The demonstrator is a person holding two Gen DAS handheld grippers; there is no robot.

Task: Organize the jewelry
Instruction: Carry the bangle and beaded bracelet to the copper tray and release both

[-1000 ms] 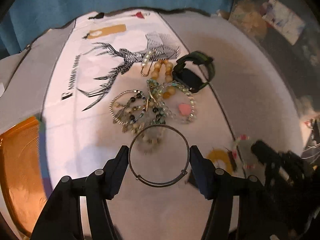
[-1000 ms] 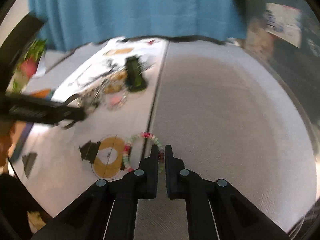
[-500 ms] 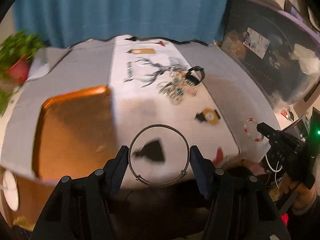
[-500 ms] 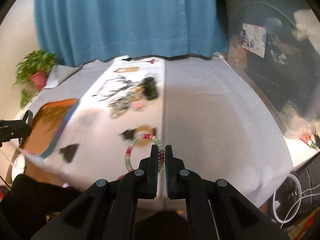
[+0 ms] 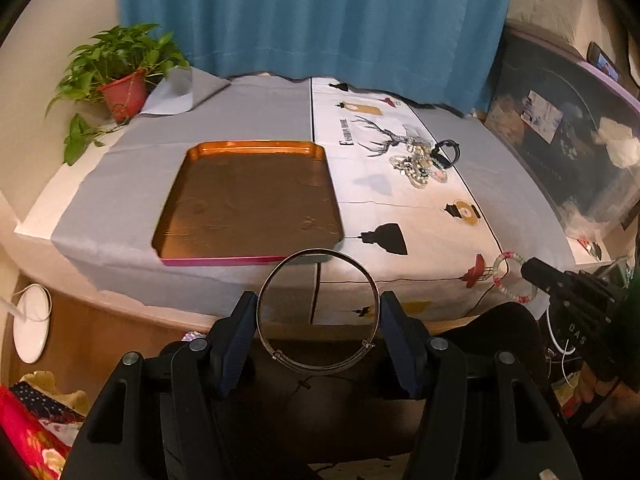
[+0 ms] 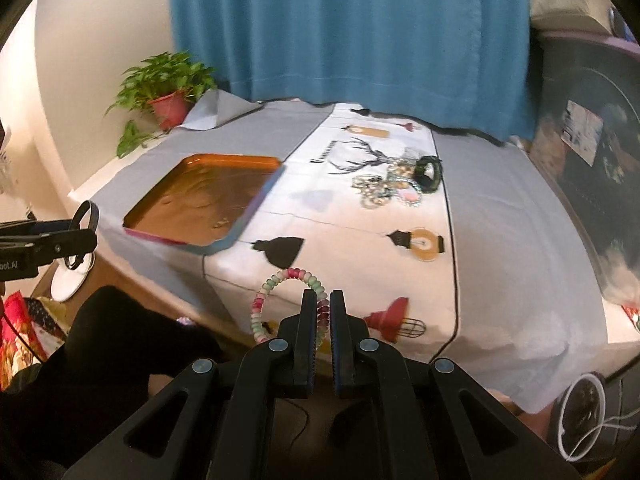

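My left gripper [image 5: 318, 312] is shut on a thin metal bangle [image 5: 318, 251], holding it across its width in the air off the table's near edge. The right wrist view shows that bangle [image 6: 94, 208] at far left. My right gripper [image 6: 324, 304] is shut on a pink-and-green beaded bracelet [image 6: 280, 278], also off the near edge, and the bracelet [image 5: 508, 256] appears at right in the left wrist view. An orange tray [image 5: 256, 145] lies on the table's left half. Further back on the white deer-print cloth, a jewelry pile [image 5: 416, 166] sits next to a black watch [image 5: 446, 152].
A potted plant [image 5: 120, 80] stands at the table's back left corner, with a blue curtain [image 5: 312, 20] behind. A dark storage bin [image 5: 560, 128] flanks the right side. A white round object [image 5: 32, 328] lies on the floor at left, and a dark-clothed leg [image 6: 120, 340] is below.
Both grippers have drawn back and up from the table, the left one away from the pile. The whole table and the tray have come into view. Both grips are unchanged.
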